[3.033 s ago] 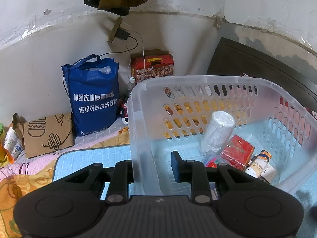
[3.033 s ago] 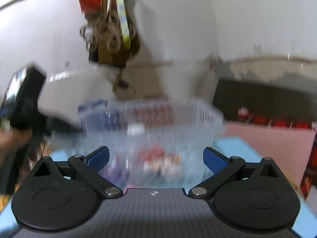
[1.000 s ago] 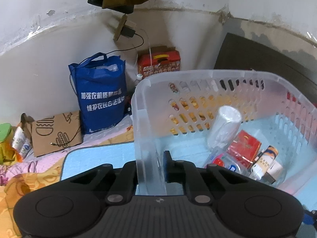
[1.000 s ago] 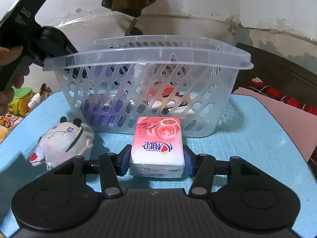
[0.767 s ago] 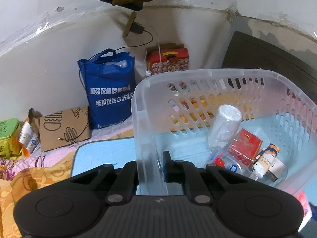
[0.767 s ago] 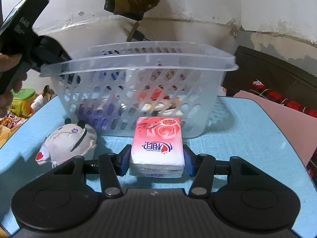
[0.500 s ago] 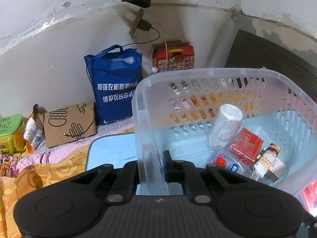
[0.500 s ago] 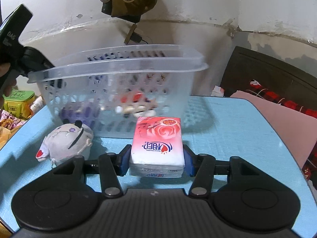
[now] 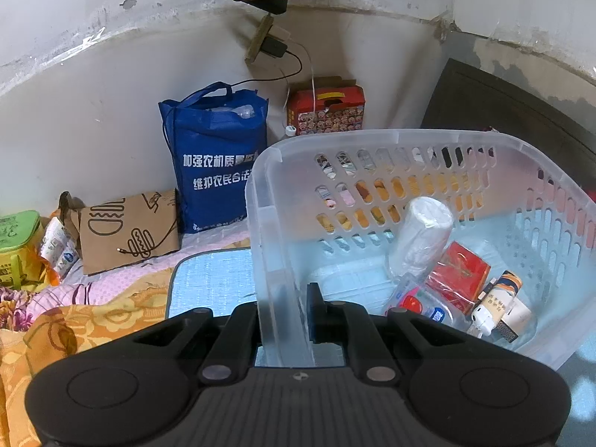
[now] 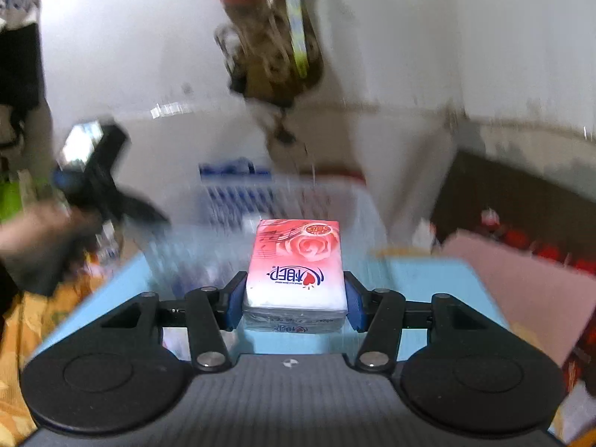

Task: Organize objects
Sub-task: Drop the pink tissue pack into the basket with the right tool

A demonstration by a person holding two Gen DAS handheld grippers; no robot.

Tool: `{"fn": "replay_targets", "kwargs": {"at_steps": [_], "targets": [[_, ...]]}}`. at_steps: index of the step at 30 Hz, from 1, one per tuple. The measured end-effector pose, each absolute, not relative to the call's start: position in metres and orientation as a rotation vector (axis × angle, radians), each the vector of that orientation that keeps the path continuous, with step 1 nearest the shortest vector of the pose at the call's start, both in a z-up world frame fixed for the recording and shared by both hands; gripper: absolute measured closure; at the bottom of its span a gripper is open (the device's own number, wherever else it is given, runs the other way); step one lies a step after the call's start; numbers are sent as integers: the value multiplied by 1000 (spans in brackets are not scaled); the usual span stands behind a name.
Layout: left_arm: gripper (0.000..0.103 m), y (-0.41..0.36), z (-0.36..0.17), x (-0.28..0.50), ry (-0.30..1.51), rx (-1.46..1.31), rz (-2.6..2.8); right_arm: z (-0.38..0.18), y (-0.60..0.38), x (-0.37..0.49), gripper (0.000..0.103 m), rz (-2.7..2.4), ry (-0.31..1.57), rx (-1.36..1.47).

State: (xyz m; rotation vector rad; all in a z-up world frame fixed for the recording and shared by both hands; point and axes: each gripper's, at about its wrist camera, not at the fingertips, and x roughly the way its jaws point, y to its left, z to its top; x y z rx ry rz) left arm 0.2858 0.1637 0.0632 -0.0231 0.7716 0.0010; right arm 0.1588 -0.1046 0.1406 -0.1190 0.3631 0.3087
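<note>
Left gripper (image 9: 283,313) w/ jaws pinched tight on the near wall of the plastic basket (image 9: 391,138), one jaw inside, one outside, prob. to steady it for loading. Inside: a white roll (image 9: 421,238), a red packet (image 9: 460,272), a small bottle (image 9: 497,298). Right gripper (image 10: 294,298) has jaws clamped on the sides of the pink tissue pack (image 10: 296,264), held up off the blue mat (image 10: 428,279), short of the basket; the view's blurred. Side grip leaves the pack's bottom free, I'd guess for a clean drop in.

Soft, even indoor light fills the room. The left wrist view is sharp, its corners black and the wall lines bowed. The right wrist view smears with motion blur beyond the tongs; only the tissue pack (image 10: 295,272) between them stays crisp.
</note>
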Motion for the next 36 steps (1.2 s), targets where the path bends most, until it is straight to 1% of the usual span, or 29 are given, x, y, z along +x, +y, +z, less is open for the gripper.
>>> {"fn": "replay_targets", "kwargs": {"at_steps": [3,5,8,11,12,13,15,16,17,18,22,25,27,29,30,32,36], "targets": [[92,162,64,286,774,-27,1,168,-90,178,47,301,297,-150],[92,162,64,286,775,-35,0,177,-78,212,47,276,295,-165],[92,162,64,287,777,-35,-1,178,-68,260,47,253,333,-176],[91,162,64,288,771,-28,-6,171,-65,286,46,253,350,-169],[91,162,64,288,770,-29,-9,167,-65,293,40,271,358,-164],[91,162,64,289,771,-29,-11,164,-65,297,21,278,362,-167],[90,162,64,289,772,-25,-13,159,-65,292,4,234,316,-181],[90,162,64,289,770,-24,-14,157,-69,283,1,221,284,-172],[90,162,64,288,767,-25,-14,158,-74,274,0,232,266,-152],[87,162,64,288,765,-25,-15,158,-81,263,0,254,250,-126],[86,162,63,288,758,-21,-15,142,-95,220,0,267,238,-93],[85,163,63,286,751,-30,-21,114,-96,202,0,325,297,-63],[85,164,63,286,753,-33,-23,88,-89,199,0,375,370,-112],[85,163,63,286,752,-29,-20,67,-86,197,2,388,403,-114],[85,163,63,285,749,-32,-19,59,-84,196,5,414,430,-112],[85,163,63,284,746,-35,-20,53,-79,194,6,443,454,-99],[85,165,63,284,743,-36,-25,50,-60,186,7,485,442,-152]]}}
